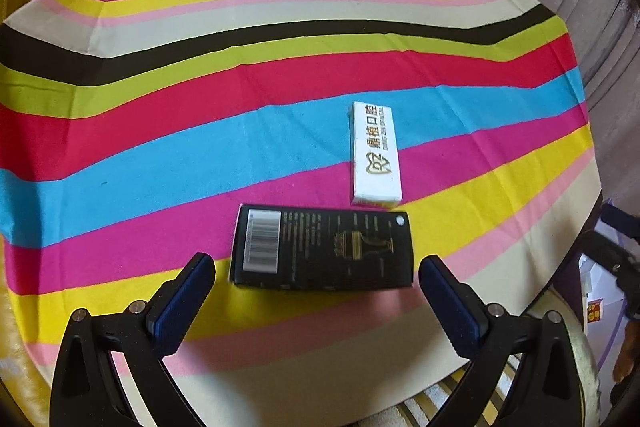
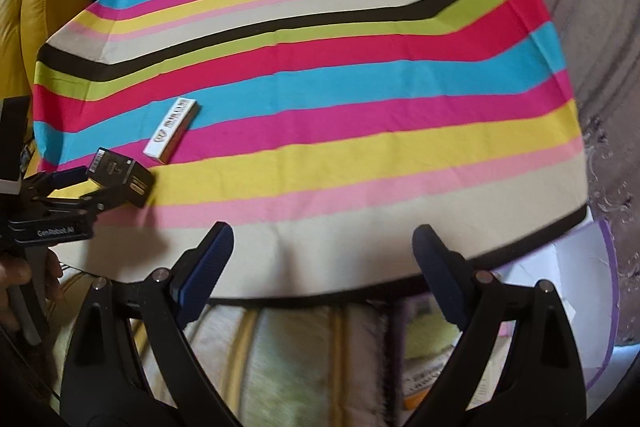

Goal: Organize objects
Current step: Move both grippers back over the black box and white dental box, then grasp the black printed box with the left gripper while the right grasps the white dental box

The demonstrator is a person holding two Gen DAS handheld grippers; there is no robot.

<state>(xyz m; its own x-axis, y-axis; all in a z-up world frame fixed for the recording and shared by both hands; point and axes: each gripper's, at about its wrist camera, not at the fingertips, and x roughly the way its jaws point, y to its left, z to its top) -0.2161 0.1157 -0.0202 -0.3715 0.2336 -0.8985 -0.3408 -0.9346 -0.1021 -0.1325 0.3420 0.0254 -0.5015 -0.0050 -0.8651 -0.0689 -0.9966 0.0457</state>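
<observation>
Your left gripper (image 1: 316, 267) sits nearest the lens, fingers spread as wide as they go, nothing clamped. Black box (image 1: 322, 251) lies flat on the cloth just ahead of the tips, roughly between them, pads clear of both ends.

Striped cloth (image 1: 200, 147) covers the whole table; most of it is bare.

Your right gripper (image 2: 322, 237) hangs over the near edge of the cloth, fingers wide apart, empty, well apart from both boxes.

Black box is the bigger item, barcode end to the left in the left view. White box (image 1: 376, 155) is smaller and lies just beyond the black box's right end, at about a right angle to it; the two are close, touching or not I can't tell.

Progress, my read: both boxes sit together on one part of the cloth, so grouping looks mostly done. Left to do: maybe line them up. No bin or tray in view, so I can't tell the final target.
</observation>
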